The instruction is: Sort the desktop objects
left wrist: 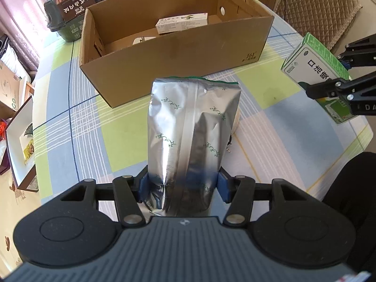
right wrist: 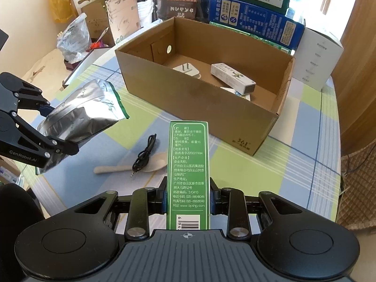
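1. Round table [right wrist: 312, 141] under a plaid cloth in pale blue, lime green and white.
2. Pink curtain [left wrist: 21, 11] at far left in the left wrist view, daylight coming through it.
3. Chair with a quilted brown cover [left wrist: 317, 7] pushed against the table's far right edge.
4. Cream wall [right wrist: 23, 11] behind clutter of bags and cartons.
5. Wooden door or panel [right wrist: 362, 23] at right, brightly lit.

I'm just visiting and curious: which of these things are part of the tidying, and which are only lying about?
In the job: silver foil pouch in left gripper; green box in right gripper; cardboard box; spoon; black cable.

Lying about: stacked blue cartons; white carton.
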{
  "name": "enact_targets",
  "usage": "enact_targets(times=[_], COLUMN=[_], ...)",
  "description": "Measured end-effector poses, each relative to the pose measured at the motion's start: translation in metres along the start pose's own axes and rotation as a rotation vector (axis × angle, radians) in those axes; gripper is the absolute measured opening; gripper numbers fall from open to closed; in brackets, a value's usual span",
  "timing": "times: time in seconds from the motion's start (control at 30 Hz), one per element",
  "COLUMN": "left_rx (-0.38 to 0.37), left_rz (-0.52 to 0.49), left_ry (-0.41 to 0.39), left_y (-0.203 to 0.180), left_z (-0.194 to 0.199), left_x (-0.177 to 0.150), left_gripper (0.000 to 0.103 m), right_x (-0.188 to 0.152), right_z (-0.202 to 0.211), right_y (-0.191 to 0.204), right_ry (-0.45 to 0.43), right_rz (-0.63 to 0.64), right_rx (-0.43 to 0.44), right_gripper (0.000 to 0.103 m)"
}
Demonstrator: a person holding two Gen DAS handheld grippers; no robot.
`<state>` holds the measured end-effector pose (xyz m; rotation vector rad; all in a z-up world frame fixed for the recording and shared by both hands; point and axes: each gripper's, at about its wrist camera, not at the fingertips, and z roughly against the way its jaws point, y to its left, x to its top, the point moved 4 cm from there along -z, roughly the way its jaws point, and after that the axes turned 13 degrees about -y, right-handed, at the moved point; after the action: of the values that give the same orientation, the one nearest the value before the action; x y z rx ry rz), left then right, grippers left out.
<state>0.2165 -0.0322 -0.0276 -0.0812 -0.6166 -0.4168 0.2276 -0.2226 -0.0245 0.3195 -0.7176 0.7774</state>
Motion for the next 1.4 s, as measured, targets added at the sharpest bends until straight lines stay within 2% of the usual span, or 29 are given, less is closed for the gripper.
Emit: enact_targets(times=[0.6,1.4], left_rx=[-0.014,-0.001], left_rz=[0.042,0.114], left_ry=[-0.046,-0.091], left_y=[-0.001,0.028], left_z=[0.028,0.043], left_x=[0.026,0.083], left_gripper=[0.051,0.051], right_x=[0.024,0.093], right_z=[0.023,0.035], right_y=[-0.003,-0.021], right_ry=[-0.036,-0.107], right_rz=[-0.014,-0.043], right_rx=[-0.034,-0.055], right_gripper=[0.028,0.028])
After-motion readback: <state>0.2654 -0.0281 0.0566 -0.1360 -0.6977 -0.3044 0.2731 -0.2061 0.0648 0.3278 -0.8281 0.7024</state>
